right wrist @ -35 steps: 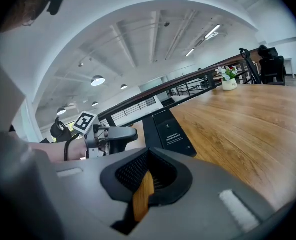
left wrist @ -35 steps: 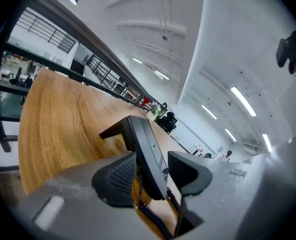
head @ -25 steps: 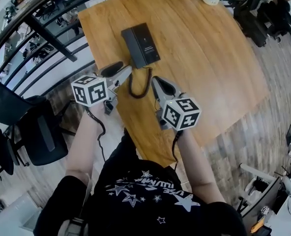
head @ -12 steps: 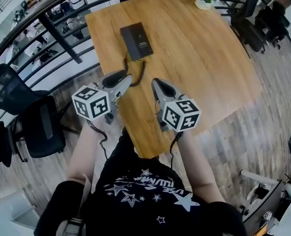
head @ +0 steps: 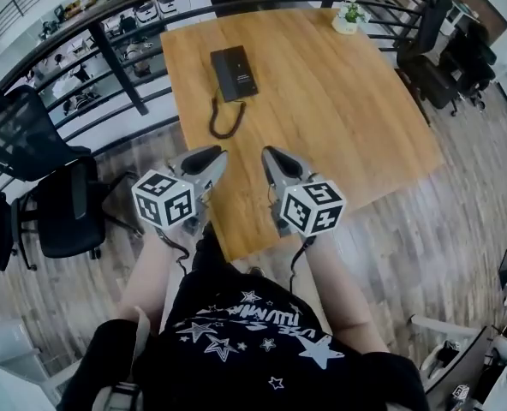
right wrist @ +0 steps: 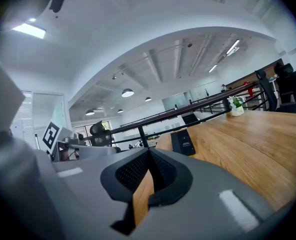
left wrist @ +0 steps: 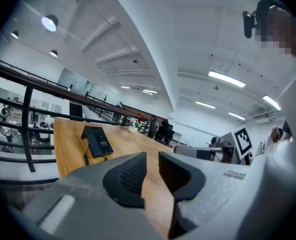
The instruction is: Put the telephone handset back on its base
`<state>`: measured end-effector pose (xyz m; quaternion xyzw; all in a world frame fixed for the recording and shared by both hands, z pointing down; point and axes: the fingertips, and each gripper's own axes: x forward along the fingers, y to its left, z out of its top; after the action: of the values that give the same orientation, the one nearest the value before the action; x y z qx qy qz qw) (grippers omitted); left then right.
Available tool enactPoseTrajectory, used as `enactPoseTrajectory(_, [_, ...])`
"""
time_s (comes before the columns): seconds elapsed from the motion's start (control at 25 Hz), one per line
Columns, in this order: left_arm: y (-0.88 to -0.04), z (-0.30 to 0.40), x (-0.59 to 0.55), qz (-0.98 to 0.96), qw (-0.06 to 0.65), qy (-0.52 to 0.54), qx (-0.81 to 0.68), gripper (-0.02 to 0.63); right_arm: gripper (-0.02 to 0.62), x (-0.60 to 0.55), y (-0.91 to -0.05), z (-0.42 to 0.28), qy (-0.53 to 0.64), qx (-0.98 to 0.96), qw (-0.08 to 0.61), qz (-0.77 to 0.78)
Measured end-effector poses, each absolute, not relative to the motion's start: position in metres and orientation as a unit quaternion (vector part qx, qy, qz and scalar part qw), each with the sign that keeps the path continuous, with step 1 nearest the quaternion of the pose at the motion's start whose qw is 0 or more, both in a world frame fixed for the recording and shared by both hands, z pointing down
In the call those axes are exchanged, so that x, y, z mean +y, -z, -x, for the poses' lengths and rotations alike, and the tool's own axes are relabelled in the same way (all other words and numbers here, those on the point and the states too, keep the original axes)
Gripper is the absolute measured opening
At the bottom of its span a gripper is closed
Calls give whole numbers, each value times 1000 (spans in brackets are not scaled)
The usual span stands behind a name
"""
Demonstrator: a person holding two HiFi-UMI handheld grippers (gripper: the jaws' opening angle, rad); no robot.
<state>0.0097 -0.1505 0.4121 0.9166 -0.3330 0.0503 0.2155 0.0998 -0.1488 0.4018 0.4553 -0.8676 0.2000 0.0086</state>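
Black rectangular telephone lies at the far left of the wooden desk, well apart from both tools. Its handset looks seated along the left side of the base, though it is too small to be sure. A black coiled cord loops on the wood just in front of it.

The left hand-held gripper hangs over the near desk edge. Its jaws have just been closing to a narrow gap, with nothing between them. The right hand-held gripper sits beside it, jaws tip to tip and empty.

The placing seems done. To finish well, check that the handset sits flush and keep clear of the cord.

Small white print on the telephone cannot be read. Neither can the lettering on the person's star-printed shirt.
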Motion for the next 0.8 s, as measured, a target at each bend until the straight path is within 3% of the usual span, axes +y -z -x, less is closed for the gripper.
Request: enactPoseTrajectory(0.8, [-422,-15,-25,-894,227,-49,-383,40,-2,-61,-411,-106,-192,-895,17,-403])
